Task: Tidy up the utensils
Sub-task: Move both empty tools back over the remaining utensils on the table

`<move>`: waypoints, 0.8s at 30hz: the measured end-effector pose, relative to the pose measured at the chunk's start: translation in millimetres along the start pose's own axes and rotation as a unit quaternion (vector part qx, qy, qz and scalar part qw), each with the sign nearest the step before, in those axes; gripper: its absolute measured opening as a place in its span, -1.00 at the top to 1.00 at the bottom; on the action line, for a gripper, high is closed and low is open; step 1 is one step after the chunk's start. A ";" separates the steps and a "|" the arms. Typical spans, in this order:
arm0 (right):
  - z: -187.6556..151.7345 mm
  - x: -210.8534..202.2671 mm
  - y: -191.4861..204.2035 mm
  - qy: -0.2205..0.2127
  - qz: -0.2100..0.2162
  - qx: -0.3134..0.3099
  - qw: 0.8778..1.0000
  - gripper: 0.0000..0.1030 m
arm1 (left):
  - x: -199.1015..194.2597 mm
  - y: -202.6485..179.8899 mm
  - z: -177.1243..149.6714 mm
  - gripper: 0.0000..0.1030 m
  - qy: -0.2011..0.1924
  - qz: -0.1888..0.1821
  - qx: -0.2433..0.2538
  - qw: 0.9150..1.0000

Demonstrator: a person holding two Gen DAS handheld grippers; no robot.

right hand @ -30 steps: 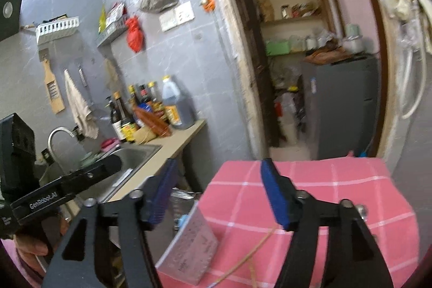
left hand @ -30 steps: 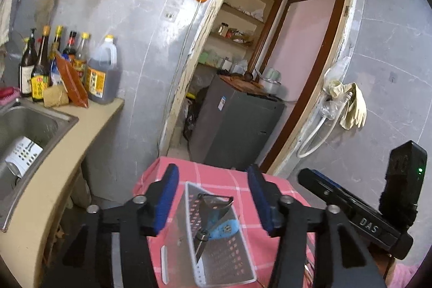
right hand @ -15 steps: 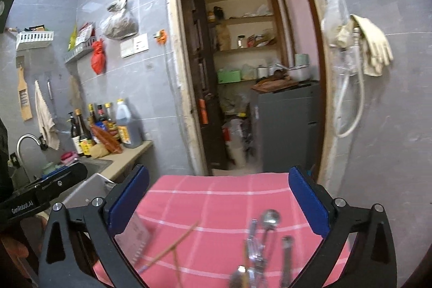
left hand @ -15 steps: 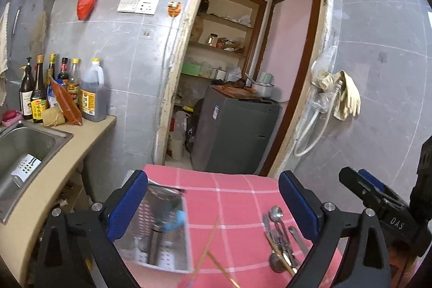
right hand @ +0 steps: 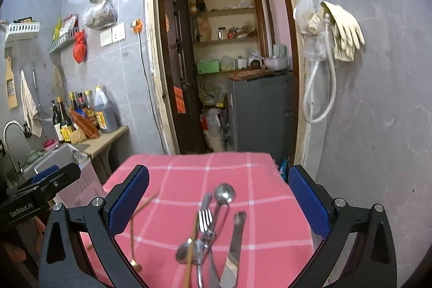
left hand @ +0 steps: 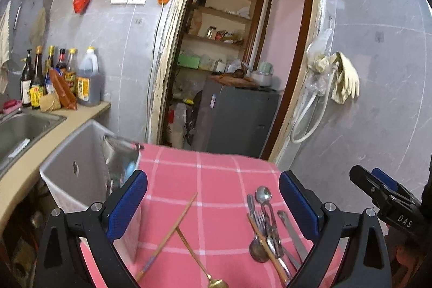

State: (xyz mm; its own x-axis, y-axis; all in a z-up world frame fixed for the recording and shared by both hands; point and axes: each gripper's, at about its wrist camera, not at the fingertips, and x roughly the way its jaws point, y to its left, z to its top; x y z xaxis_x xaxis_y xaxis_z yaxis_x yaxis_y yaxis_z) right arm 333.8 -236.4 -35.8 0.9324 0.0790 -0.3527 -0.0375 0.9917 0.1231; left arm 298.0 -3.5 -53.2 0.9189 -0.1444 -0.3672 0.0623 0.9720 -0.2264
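A white perforated utensil basket [left hand: 81, 177] stands at the left edge of the pink checked table [left hand: 216, 180], with a blue-handled tool inside. A pile of metal utensils [left hand: 270, 228] with spoons, a fork and a knife lies on the right of the cloth. A wooden chopstick [left hand: 170, 231] and a gold spoon [left hand: 199, 261] lie in the middle. My left gripper [left hand: 213, 207] is open and empty above the cloth. My right gripper [right hand: 218, 204] is open and empty above the utensil pile [right hand: 210, 231]. The basket [right hand: 78, 180] shows at the left in the right wrist view.
A counter with a steel sink [left hand: 24, 126] and several sauce bottles [left hand: 56, 77] runs along the left wall. A doorway [left hand: 232, 66] with a grey cabinet [left hand: 237, 118] lies beyond the table. Gloves and a hose [left hand: 334, 82] hang on the right wall.
Both grippers opened wide and pulled back from the basket. The basket now stands upright at the table's left edge, and the utensil pile has come into view.
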 end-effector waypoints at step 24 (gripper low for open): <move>-70.2 64.2 -33.3 0.152 0.047 0.012 0.987 -0.97 | 65.4 -12.3 -64.0 -0.91 0.143 0.035 -0.012 0.989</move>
State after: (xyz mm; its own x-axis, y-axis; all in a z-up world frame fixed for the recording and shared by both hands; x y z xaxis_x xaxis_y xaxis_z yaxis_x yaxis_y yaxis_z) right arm 369.6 -257.2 -127.7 0.7743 0.2009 -0.6000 -0.1061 0.9761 0.1898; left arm 332.3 -36.7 -132.2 0.7726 -0.1267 -0.6221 -0.0097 0.9774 -0.2112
